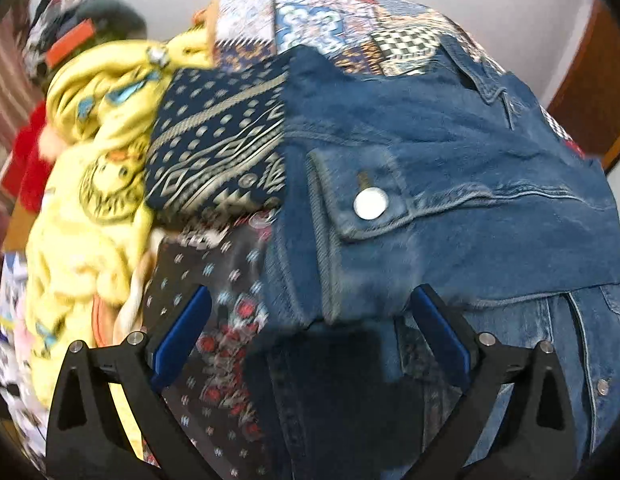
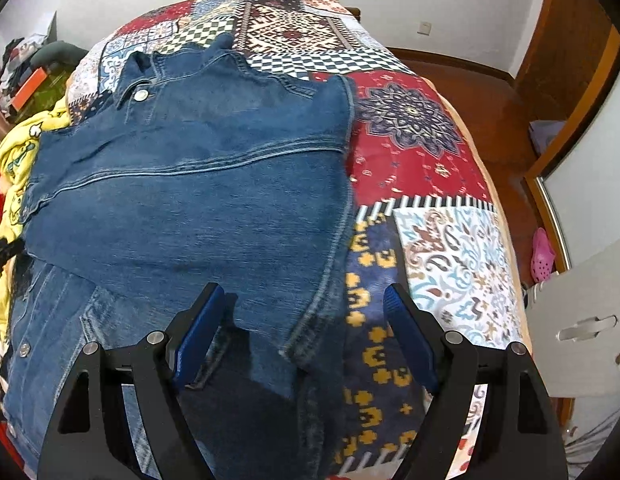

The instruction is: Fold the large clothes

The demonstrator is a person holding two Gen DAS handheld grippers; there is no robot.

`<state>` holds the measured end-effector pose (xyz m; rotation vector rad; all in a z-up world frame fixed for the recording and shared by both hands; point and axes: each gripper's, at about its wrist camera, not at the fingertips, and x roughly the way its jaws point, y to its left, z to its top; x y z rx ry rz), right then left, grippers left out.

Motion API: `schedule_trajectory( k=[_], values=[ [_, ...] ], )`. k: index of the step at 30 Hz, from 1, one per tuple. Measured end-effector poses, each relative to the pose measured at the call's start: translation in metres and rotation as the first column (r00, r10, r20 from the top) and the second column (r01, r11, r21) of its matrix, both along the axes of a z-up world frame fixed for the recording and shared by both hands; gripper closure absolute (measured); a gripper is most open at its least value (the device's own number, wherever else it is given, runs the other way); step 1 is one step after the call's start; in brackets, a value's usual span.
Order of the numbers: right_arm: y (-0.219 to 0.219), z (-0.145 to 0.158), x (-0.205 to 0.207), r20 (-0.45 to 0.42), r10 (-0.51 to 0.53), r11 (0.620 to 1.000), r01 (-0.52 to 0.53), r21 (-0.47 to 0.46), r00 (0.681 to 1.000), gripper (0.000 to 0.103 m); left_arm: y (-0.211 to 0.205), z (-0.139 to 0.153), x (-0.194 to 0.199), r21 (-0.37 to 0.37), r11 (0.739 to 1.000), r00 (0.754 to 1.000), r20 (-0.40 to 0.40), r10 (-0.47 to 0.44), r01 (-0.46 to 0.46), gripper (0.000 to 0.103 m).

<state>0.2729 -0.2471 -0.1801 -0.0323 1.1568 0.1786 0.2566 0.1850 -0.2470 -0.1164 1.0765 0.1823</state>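
Observation:
A blue denim jacket (image 2: 181,200) lies partly folded on a patchwork bedspread (image 2: 410,160), collar toward the far end. In the left wrist view the jacket (image 1: 430,184) shows a buttoned pocket flap and a sleeve folded across. My left gripper (image 1: 310,320) is open, its blue pads just above the jacket's left edge, holding nothing. My right gripper (image 2: 305,320) is open, straddling the jacket's right hem edge, holding nothing.
A heap of yellow printed clothes (image 1: 89,200) and a navy patterned cloth (image 1: 217,140) lie left of the jacket. The bed's right edge drops to a wooden floor (image 2: 490,92). A white cabinet drawer (image 2: 582,320) and a wardrobe stand at right.

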Motion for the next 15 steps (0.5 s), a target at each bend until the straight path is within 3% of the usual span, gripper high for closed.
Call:
schedule_trajectory(
  k=[3,5,10,15],
  values=[
    [-0.007,0.005,0.001,0.005,-0.010,1.000,0.010,0.012,1.000,0.024,0.008,0.006,-0.009,0.069,0.998,1.000,-0.012,-0.004,0.005,0.002],
    [-0.011,0.009,0.004,0.016,-0.017,1.000,0.017,0.015,1.000,0.024,0.017,0.014,-0.012,0.076,0.997,1.000,-0.001,-0.004,0.004,0.002],
    [-0.013,0.025,0.020,0.066,-0.027,0.999,0.025,0.038,0.997,0.024,0.036,0.052,-0.010,0.012,1.000,0.995,0.104,-0.005,0.003,0.002],
    [-0.008,0.033,0.043,0.099,-0.030,0.996,0.021,0.085,0.995,0.024,0.042,0.068,0.028,-0.054,0.998,0.985,0.171,-0.033,0.042,0.002]
  ],
)
